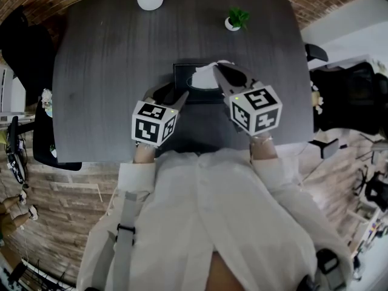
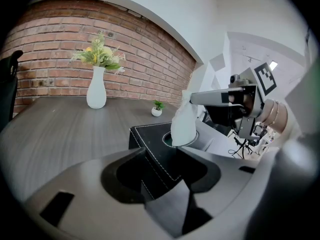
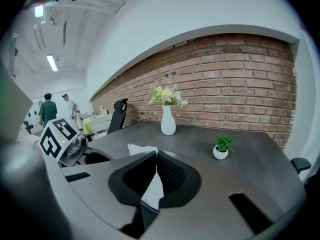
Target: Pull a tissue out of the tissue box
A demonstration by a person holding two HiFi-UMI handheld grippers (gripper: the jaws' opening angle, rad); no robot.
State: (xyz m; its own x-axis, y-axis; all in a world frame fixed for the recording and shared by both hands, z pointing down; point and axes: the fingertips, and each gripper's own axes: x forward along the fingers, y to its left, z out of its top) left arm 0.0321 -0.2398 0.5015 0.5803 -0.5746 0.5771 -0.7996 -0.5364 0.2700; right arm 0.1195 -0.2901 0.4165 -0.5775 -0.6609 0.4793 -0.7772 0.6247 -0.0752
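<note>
- Left gripper [image 2: 160, 156]: the jaws stand either side of the near corner of the tissue box [image 2: 150, 136] and appear to bear on it. I read this as a steadying hold.
- Tissue box: lies flat on the dark table [image 1: 103, 59], directly in front of the person, about mid-table. It is black with pale stitching along the edges.
- Right gripper [image 3: 154, 156]: the jaws are closed together on the tissue [image 3: 150, 186]. White sheet shows both below and above the pads.
- Tissue, position: it stands up out of the oval opening [image 2: 172, 143] in the box top. Its upper end is pinched by the right gripper and its lower end is down in the opening. It is not yet free of the box.
- Tissue, handling (judgement): very light, soft and limp, and easily torn.
  - Best held across a gathered fold near the peak, as it is now, not by a single thin edge.
  - Best drawn straight up in line with the opening, since dragging it sideways over the rim risks a rip.
- Box, handling (judgement): probably light enough to lift or slide with the sheet. The corner hold should be kept until the tissue clears.
- Far side: a white vase [image 2: 96, 89] of flowers and a small potted plant [image 2: 157, 109] stand well apart from the box, before a brick wall [image 2: 60, 44]. Neither obstructs the pull.
</note>
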